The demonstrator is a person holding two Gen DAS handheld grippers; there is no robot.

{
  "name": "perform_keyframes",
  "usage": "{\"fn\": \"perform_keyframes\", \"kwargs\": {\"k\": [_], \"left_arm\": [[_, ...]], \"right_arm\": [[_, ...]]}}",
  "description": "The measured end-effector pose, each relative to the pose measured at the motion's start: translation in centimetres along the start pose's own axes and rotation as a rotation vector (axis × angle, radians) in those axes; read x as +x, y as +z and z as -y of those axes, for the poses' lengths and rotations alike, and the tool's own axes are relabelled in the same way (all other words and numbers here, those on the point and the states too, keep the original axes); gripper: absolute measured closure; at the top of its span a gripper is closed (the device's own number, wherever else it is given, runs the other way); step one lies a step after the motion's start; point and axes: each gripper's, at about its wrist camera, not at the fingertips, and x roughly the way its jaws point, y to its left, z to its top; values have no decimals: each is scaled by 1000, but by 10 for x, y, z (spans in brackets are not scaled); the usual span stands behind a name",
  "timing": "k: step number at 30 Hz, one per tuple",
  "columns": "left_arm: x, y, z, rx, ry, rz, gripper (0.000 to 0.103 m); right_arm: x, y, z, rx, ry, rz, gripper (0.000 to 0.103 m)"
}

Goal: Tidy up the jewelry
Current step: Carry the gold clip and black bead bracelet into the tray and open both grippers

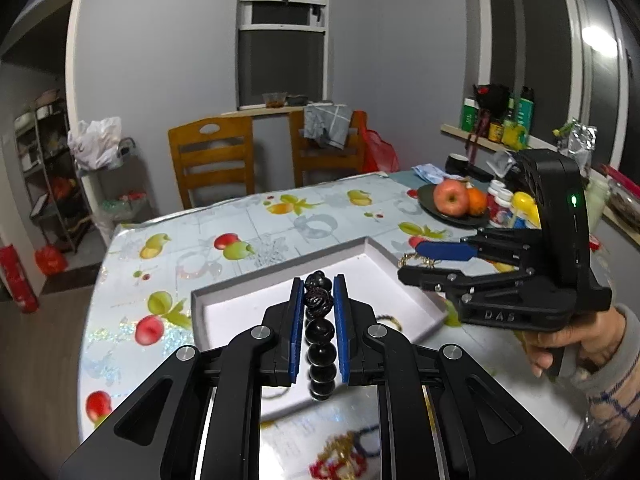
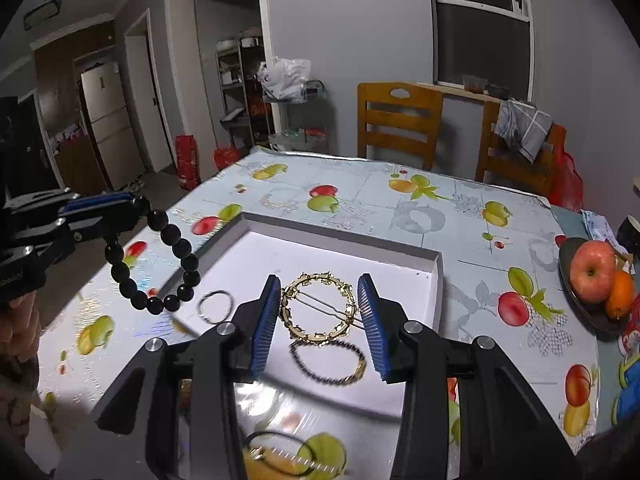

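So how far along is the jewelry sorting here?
Partly done: a silver ring and a dark beaded chain bracelet already lie in the white tray. In hand: left tongs grip the black bead bracelet; right tongs hold the gold circular hair clip. Both need placing.

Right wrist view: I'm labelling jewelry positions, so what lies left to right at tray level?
Black bead bracelet hanging from the left gripper → silver ring → gold circular hair clip between the right gripper fingers → plate with apple and orange.
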Motion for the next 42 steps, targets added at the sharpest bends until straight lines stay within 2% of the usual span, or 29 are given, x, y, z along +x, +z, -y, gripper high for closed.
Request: {"fn": "perform_keyframes", "kwargs": {"k": [7,14,22,27,29,32,40,42], "left_arm": [[45,0,-27,-79,-20,-20,88],[80,-9,-48,-135,-42,-51,88],[98,-11,-47,-101,-68,-83,88],[120,-20,-61,-95,-18,-154,88],[130,-25,-70,-80,46,-193,87],[139,-31,-80,-77,89,-243,87],[153,-42,-85,-54,122,-334,87],[152,-43,-85,-55,127,-331,76]], "right_arm": [[44,-3,16,43,0,-47,63],[83,-13,29,53,-19,-131,63],[105,-12,34,35,-37,-204,63],[120,-12,33,19,-41,-256,63],[125,-13,34,18,-40,-277,63],[130,-13,37,19,-46,-298,63],[140,-18,41,17,-69,-355,63],[141,-19,40,8,-81,-358,63]]}}
